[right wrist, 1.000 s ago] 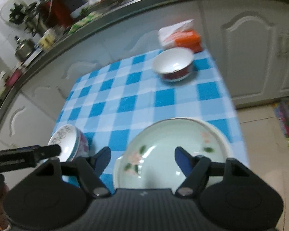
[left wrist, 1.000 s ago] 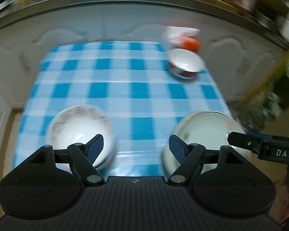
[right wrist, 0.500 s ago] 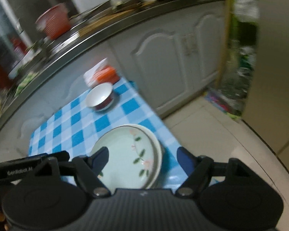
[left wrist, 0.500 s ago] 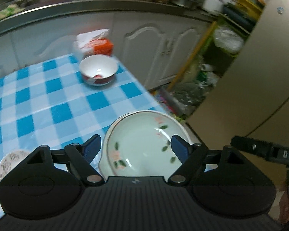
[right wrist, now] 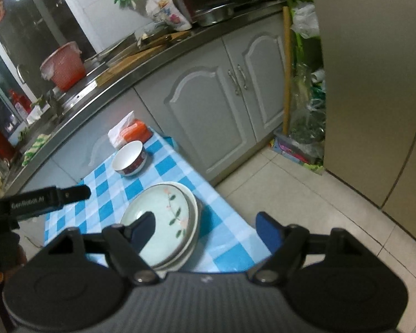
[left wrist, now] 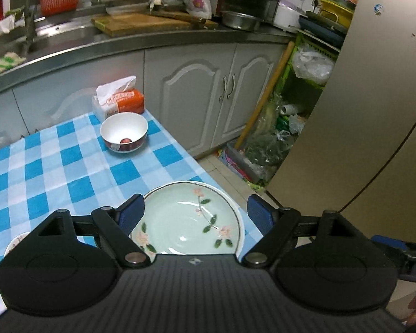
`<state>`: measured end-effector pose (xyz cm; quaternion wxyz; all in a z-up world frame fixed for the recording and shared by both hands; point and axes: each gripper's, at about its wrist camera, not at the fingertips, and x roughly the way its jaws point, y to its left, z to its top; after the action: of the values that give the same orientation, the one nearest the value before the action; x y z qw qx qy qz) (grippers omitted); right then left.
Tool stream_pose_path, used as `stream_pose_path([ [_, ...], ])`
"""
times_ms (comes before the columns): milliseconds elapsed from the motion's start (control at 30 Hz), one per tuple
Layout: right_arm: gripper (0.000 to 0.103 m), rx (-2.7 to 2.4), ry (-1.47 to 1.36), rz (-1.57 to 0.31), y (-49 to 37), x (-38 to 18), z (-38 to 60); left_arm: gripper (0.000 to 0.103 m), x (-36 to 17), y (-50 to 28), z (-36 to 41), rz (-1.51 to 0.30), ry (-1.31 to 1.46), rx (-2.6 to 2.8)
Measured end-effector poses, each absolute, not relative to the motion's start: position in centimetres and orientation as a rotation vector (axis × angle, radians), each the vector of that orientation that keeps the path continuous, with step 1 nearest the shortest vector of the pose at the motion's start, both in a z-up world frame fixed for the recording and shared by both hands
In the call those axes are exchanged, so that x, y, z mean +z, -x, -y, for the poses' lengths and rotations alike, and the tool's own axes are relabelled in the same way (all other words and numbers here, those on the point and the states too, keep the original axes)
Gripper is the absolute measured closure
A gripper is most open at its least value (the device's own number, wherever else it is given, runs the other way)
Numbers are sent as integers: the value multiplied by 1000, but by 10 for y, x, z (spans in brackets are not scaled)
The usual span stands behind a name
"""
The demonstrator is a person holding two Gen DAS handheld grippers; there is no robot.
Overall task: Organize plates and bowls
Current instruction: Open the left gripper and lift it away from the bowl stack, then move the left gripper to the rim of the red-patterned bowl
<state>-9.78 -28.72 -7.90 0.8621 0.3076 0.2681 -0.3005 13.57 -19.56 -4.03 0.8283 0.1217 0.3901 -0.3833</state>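
**A:** How did the left gripper stand?

**B:** Its jaws were spread wide with nothing between the pads. The flowered plate lay on the checked tablecloth just beyond and below the fingertips, seen through the gap but not pinched.

**A:** And the right gripper?

**B:** Also parted and holding nothing. Its left finger crossed in front of the plate stack, while its right finger hung out past the table's edge over the tiled floor. From that side the flowered plate sat on top of at least one more plate, nested together.

**A:** Where were the bowls?

**B:** A white bowl with a dark red outside stood farther ahead of the left gripper and a little to its left, near the far edge of the cloth, upright, with a small reddish thing at its bottom. Right behind it lay a tissue pack in an orange wrapper. A patterned dish peeked out behind the left gripper's left arm, mostly hidden, so I could not tell its shape.

**A:** Could each gripper see the other?

**B:** Yes. The right gripper's finger showed at the lower right of the left view, and the left gripper's finger reached in from the left of the right view, above the cloth.

**A:** Beyond the table?

**B:** Grey cabinet doors under a steel counter, ahead of both.
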Motion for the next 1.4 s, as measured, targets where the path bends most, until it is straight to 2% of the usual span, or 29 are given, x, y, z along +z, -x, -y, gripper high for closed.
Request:
stream_pose_path([
  [500,23,-653,-699,-483,185,-92,313,2,-38,-42,244,-838,-331,-839],
  [767,23,-691,-736,-481,226,-108,350,1,-36,-29,259,-819,-283,-812],
  [1067,23,-616,-705,-545,209,-113,382,1,-35,-92,240,-790,-125,-618],
  [1400,23,-450,-654,-597,110,-126,407,1,-72,-216,221,-734,-37,-371],
])
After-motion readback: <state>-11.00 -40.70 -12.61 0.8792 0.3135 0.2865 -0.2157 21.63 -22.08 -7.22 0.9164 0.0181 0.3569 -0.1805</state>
